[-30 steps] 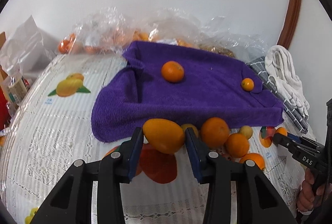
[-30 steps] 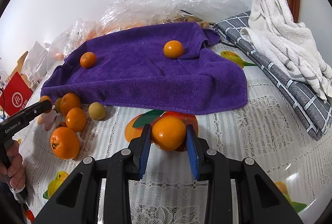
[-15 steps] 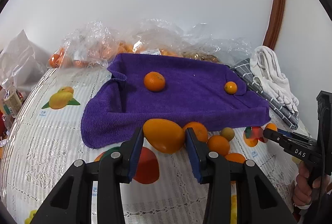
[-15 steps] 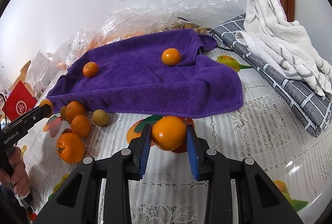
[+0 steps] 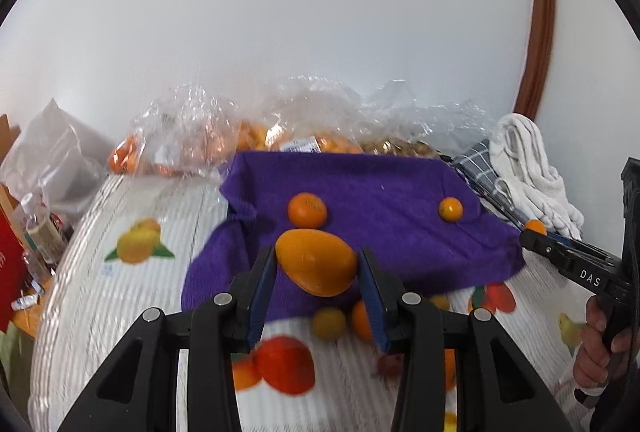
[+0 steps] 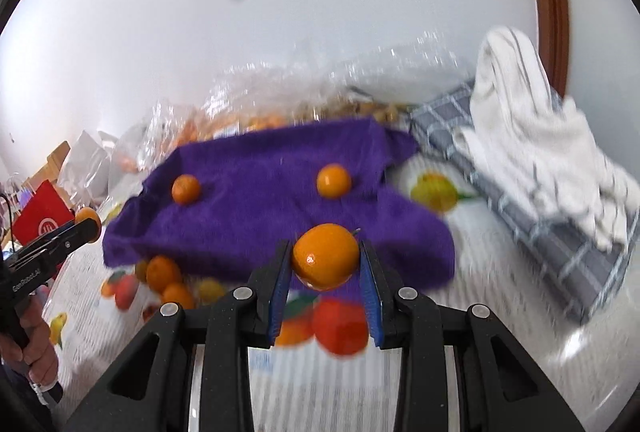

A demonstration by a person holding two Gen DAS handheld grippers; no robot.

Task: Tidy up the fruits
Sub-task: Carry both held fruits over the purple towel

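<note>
While the left gripper (image 5: 318, 266) is clamping a mango (image 5: 316, 261), the right gripper (image 6: 325, 259) is squeezing an orange (image 6: 325, 257) above the purple towel (image 6: 256, 216).

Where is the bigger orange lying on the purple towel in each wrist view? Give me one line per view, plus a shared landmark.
Left wrist: the bigger orange lies at centre, just above the fruit held in the left gripper.
Right wrist: it lies left of centre, near the towel's left end.
Shared landmark: the purple towel, with the smaller orange to the right.
</note>
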